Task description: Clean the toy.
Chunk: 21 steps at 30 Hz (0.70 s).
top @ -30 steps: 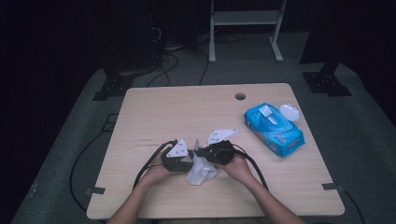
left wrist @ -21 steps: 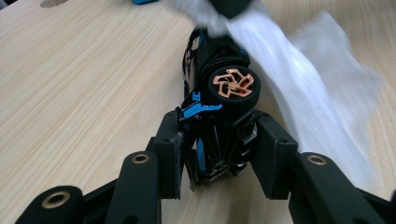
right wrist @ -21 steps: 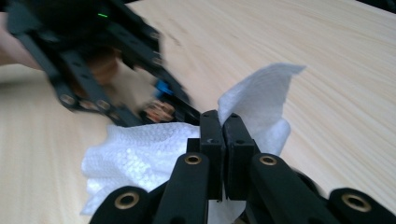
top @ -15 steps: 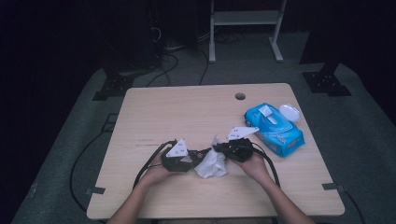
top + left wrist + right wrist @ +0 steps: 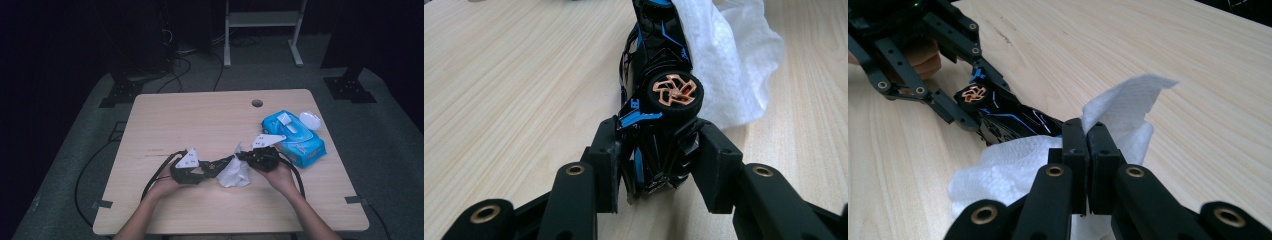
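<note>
Black toy car (image 5: 659, 95) is clamped by the left gripper (image 5: 656, 155); a white wipe (image 5: 1118, 107), pinched by the right gripper (image 5: 1087, 150), is pressed on it near the table's (image 5: 200, 115) front edge. A copper wheel (image 5: 674, 91) is seen close up.

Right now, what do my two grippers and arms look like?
Both the left gripper and right gripper are black linkages with brass-coloured rivets and blocky black pads. Each carries a grey three-cornered plate with small markings and trails a black cable. The forearms are bare; no sleeves visible.
</note>
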### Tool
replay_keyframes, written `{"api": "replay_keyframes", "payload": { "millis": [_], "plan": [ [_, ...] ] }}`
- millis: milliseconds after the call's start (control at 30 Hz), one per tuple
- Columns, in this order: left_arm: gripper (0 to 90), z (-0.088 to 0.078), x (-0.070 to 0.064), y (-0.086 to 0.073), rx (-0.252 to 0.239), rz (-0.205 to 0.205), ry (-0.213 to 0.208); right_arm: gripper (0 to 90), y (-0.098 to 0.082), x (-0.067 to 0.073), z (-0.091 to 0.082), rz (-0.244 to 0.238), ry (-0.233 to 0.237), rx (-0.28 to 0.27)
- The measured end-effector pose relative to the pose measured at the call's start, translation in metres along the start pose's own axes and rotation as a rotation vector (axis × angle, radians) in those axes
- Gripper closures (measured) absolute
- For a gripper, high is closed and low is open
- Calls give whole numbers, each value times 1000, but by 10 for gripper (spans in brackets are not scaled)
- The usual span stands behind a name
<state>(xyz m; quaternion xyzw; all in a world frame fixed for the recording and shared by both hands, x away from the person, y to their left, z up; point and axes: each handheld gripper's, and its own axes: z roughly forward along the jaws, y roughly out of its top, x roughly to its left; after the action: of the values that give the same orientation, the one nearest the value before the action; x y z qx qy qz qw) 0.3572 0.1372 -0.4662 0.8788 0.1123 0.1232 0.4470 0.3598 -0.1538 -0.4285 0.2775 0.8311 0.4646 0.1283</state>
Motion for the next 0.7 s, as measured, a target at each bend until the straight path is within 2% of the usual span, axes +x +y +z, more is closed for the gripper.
{"api": "replay_keyframes", "payload": {
  "millis": [67, 200, 367, 433, 533, 633, 700],
  "plan": [
    [582, 0, 0, 0, 1, 4, 1, 877, -1, 2, 2, 12, 15, -8],
    [583, -2, 0, -1, 3, 7, 3, 876, 4, 11, 11, -17, 44, -8],
    [584, -5, 1, -2, 1, 13, 3, 877, -1, 1, 4, -13, 8, -4],
    [584, -5, 1, -1, 0, 15, -3, 878, -5, -4, -2, 19, 6, -14],
    [582, -4, -1, -1, 9, 17, -7, 878, -4, -1, -1, 5, -1, -10],
    [583, -6, 1, -2, 12, 19, -6, 877, 0, 9, 8, -18, 25, -14],
    [584, -8, 2, -3, 13, 15, -7, 878, 2, 9, 8, -19, 35, -11]
  ]
}}
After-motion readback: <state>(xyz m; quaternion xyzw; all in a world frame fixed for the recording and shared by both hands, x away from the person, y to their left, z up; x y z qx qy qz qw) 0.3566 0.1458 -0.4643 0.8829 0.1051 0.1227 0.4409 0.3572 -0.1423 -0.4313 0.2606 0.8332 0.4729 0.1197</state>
